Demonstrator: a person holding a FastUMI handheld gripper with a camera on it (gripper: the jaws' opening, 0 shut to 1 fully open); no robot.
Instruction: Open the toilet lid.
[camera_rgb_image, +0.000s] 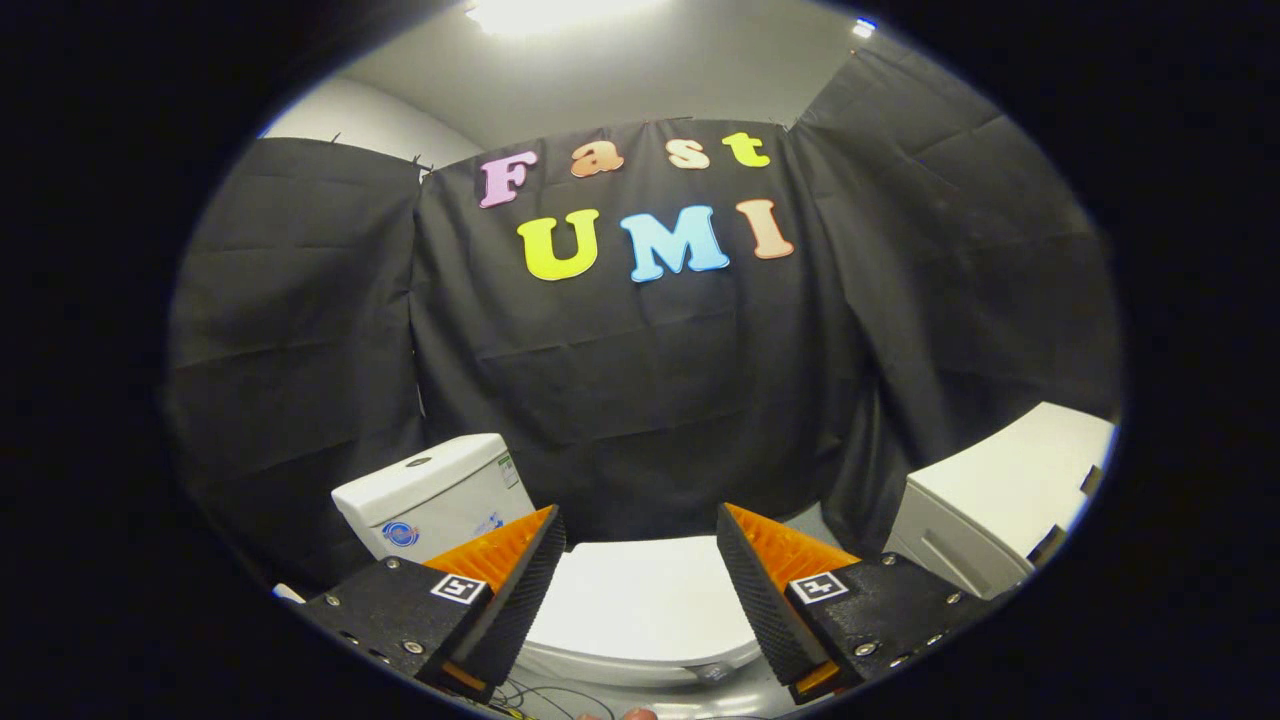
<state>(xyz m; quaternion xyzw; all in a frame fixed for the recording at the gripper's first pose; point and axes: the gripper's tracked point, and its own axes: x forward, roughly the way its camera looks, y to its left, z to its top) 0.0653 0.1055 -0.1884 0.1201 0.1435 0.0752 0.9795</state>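
A white toilet stands just ahead of me and below. Its lid (640, 605) lies flat and closed, and shows in the gap between my two fingers. The white tank (440, 495) rises beyond the left finger, with a round button on top. My gripper (640, 530) is open, its black and orange fingers (520, 575) spread wide above the lid's front part. Nothing sits between the fingers and neither one touches the lid.
A white cabinet (1000, 500) stands to the right of the toilet, beyond the right finger. Black cloth walls close in the booth behind and at both sides. Some cables lie on the grey floor (560, 695) in front of the bowl.
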